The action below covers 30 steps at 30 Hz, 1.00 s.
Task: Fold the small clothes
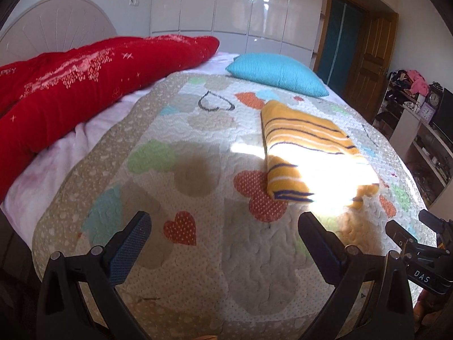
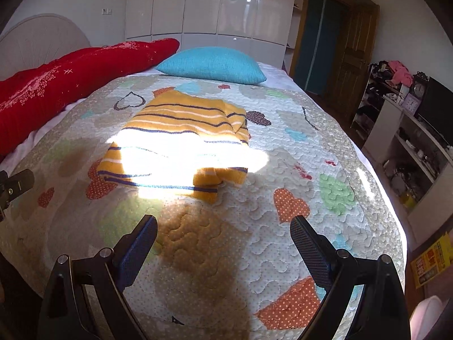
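A small yellow sweater with navy and white stripes [image 1: 311, 147] lies folded into a rectangle on the heart-patterned quilt [image 1: 198, 155]; a bright sun patch covers its near half. It also shows in the right wrist view [image 2: 181, 138]. My left gripper [image 1: 223, 223] is open and empty above the quilt, near and left of the sweater. My right gripper [image 2: 223, 226] is open and empty, a short way in front of the sweater. The right gripper's body shows at the left wrist view's right edge [image 1: 419, 249].
A red blanket [image 1: 70, 85] lies along the bed's left side by the headboard. A turquoise pillow [image 1: 277, 70] sits at the far end. White wardrobes [image 2: 209, 8], a wooden door [image 2: 351, 56] and cluttered shelves [image 2: 405, 141] stand beyond and right of the bed.
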{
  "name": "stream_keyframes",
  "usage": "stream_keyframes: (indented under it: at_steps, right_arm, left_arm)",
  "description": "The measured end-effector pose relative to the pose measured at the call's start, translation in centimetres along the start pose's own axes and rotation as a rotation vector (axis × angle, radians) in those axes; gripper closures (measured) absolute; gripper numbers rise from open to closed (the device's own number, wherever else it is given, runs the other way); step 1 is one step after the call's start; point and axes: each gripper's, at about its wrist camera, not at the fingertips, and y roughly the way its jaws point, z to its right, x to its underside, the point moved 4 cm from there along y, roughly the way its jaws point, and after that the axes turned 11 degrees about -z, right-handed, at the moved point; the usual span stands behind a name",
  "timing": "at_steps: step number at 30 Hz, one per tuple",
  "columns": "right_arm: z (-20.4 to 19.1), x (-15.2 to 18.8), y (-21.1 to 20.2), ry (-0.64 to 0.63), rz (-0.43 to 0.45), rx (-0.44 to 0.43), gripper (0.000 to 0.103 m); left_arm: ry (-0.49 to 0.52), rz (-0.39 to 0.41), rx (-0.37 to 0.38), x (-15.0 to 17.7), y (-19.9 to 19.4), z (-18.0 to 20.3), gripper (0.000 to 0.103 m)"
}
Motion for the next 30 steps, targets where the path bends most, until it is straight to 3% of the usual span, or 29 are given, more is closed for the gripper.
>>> stream_keyframes:
  at_steps: [8,18,25,30]
  right_arm:
    - [-0.2,0.5,1.8,0.057,-0.062,-0.053,0.006]
    - [-0.8,0.6,1.4,0.045,-0.048,-0.062,0.006]
    - [-0.3,1.0,1.6,0.071,-0.053,-0.073,0.006]
    - [-0.8,1.5,2.0,0.06,-0.051,-0.086,0.005]
  left_arm:
    - [-0.08,-0.193,-0.009,1.9,6.1,-2.5,0.0]
    - [-0.001,-0.197,-0.127,2.6,7.5,-1.8,0.0]
    - [0.026,-0.202,-0.136,2.6,7.6,-1.6,0.0]
    - [0.013,-0.162,-0.127,2.5,6.9,-1.5,0.0]
